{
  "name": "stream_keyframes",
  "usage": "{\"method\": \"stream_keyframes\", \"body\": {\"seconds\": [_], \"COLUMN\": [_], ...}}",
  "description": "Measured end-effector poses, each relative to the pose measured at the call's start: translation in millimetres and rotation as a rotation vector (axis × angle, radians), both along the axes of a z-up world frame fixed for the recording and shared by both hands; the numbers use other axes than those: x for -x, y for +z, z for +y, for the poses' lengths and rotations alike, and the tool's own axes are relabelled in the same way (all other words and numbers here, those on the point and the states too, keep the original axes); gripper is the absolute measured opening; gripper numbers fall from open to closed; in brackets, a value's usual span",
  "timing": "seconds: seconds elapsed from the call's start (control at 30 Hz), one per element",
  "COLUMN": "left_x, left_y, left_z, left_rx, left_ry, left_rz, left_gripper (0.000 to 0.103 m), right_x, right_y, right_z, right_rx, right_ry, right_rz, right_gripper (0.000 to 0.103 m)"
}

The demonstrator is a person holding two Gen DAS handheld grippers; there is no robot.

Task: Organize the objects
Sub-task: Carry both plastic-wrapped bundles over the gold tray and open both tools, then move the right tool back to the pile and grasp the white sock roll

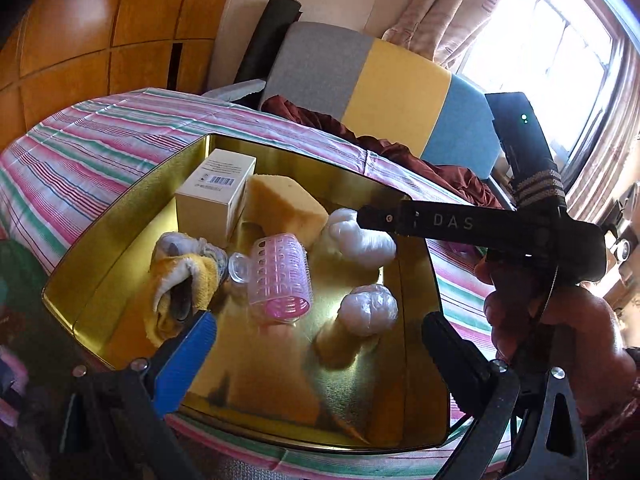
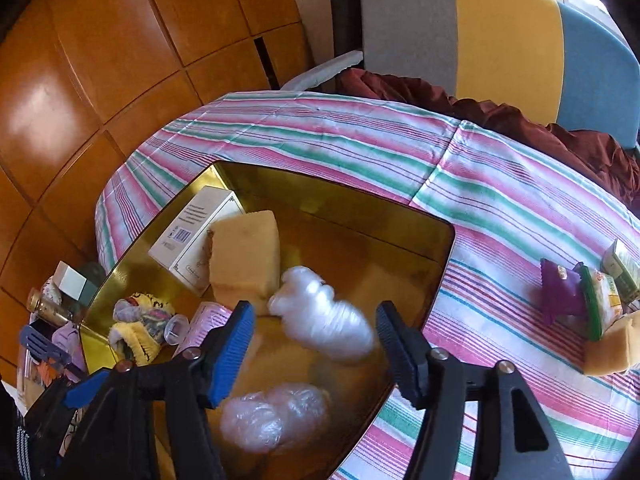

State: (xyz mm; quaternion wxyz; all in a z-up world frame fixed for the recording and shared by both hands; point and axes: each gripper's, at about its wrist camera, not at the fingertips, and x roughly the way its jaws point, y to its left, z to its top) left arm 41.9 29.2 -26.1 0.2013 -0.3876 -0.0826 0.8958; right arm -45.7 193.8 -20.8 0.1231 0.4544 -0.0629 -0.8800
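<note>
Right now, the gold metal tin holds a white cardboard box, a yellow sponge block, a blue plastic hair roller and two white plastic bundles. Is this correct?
Not quite. The plastic hair roller is pink, not blue, as the left wrist view shows. The gold metal tin does hold the white cardboard box, yellow sponge block and two white plastic bundles.

A gold tin (image 1: pixel 120 216) at the frame's centre holds a cream box (image 1: pixel 214 196), a yellow sponge (image 1: pixel 284 206), a translucent pink hair roller (image 1: pixel 280 280) and white crumpled plastic bags (image 1: pixel 362 236). Under it lies a cloth (image 2: pixel 500 200) striped pink, green and white. At upper right stands a chair back (image 2: pixel 500 36) banded grey, yellow and blue.
</note>
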Motion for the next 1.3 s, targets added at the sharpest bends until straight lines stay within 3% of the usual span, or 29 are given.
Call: {"method": "stream_keyframes", "body": {"seconds": [0.3, 0.63, 0.9, 1.07, 1.3], "left_x": [-2.0, -12.5, -25.2, -32.5, -36.4], "left_y": [2.5, 9.4, 20.3, 25.1, 16.8], "left_z": [8.0, 30.5, 73.6, 110.4, 154.6], "left_rx": [0.002, 0.020, 0.056, 0.104, 0.134], "left_ry": [-0.015, -0.072, -0.192, -0.282, -0.378], "left_rz": [0.008, 0.018, 0.046, 0.075, 0.033], "left_gripper": [0.103, 0.103, 0.103, 0.103, 0.103], "right_x": [-23.3, -61.8, -89.4, -104.6, -112.7], "right_y": [19.2, 8.6, -2.3, -11.0, -18.6], "right_z": [18.4, 66.3, 130.2, 174.2, 253.9], "right_rx": [0.034, -0.030, -0.030, -0.106, -0.081], "right_ry": [-0.026, -0.090, -0.209, -0.322, -0.497], "right_rz": [0.056, 0.002, -0.053, -0.117, -0.144], "right_gripper": [0.065, 0.065, 0.065, 0.065, 0.065]}}
